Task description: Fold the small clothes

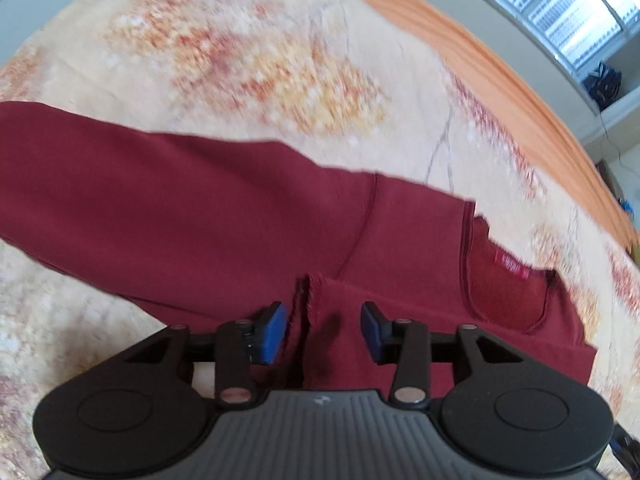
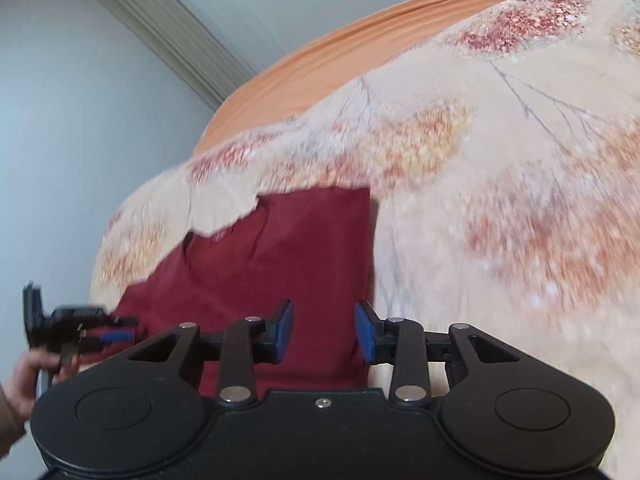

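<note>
The shirt [image 1: 224, 216] lies flat on the bedspread [image 1: 240, 40], with an undersheet [image 1: 460, 52] showing along the bed's far edge. Left gripper [image 1: 324, 332] hangs over a folded-in sleeve [image 1: 344, 320], collar [image 1: 508, 276] to its right. Right gripper [image 2: 324, 332] sits over the shirt's edge.

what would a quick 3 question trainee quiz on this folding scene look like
1. True or false: the left gripper is clamped on the maroon shirt.
2. What does the shirt lie on?
3. The right gripper is: A) open B) shut on the shirt

Key:
1. False, its jaws stand apart above a sleeve edge.
2. A floral bedspread.
3. A
</note>
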Motion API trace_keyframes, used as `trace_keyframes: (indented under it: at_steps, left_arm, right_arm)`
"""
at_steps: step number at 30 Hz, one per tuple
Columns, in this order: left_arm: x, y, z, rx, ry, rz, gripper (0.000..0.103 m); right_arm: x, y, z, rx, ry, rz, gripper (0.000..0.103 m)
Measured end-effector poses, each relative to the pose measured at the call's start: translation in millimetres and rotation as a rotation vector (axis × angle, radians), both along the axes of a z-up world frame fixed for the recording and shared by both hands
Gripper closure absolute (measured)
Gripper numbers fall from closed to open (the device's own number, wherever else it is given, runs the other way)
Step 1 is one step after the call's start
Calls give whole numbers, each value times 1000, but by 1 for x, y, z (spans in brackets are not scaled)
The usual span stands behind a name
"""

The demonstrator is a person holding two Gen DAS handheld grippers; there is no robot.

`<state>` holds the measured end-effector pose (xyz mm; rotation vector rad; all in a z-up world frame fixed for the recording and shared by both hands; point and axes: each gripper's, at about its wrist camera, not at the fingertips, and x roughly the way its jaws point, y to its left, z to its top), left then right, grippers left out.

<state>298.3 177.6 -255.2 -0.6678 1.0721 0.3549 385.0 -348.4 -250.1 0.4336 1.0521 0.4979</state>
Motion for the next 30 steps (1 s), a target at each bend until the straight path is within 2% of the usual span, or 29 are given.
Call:
trace_keyframes:
  at_steps: [4,6,12,13,16,20,21,23,24,25,26,30]
  left_arm:
    - [-20,4,19,2,-42,11,51]
    - [-34,0,27,-4,-62,2,45]
    - [-66,-27,28,-21,-54,-80,45]
    - [-68,-31,25,-24,-45,-93,45]
    - [-68,-40,11,-51,-12,-99,45]
    - [-48,-51,2,-67,-28,-107,44]
    - [-41,-54,0,-66,-32,-109,40]
    - [-26,-60,-7,-59,-27,-109,39]
    - [-19,-63,-12,-51,-15,-109,39]
    - [-11,-66,-17,-42,-3,-110,39]
    - [-5,-69,-21,-30,4,-118,39]
    - [14,-73,-32,26,22,-160,39]
  right_arm:
    - [53,-4,-28,56,44,-43,65]
    - [73,-4,-41,85,52,-50,65]
    - [101,5,-71,181,94,-11,65]
    - [103,8,-75,188,104,6,69]
    - [106,14,-74,144,91,35,98]
    - [116,10,-57,114,17,-14,98]
    - [118,14,-56,77,10,0,98]
    - [118,25,-60,-17,8,43,97]
    - [117,28,-63,-31,18,45,95]
    - [116,26,-65,-22,35,22,85]
    - [113,20,-63,7,46,-10,80]
    - [85,-3,-48,90,35,-40,75]
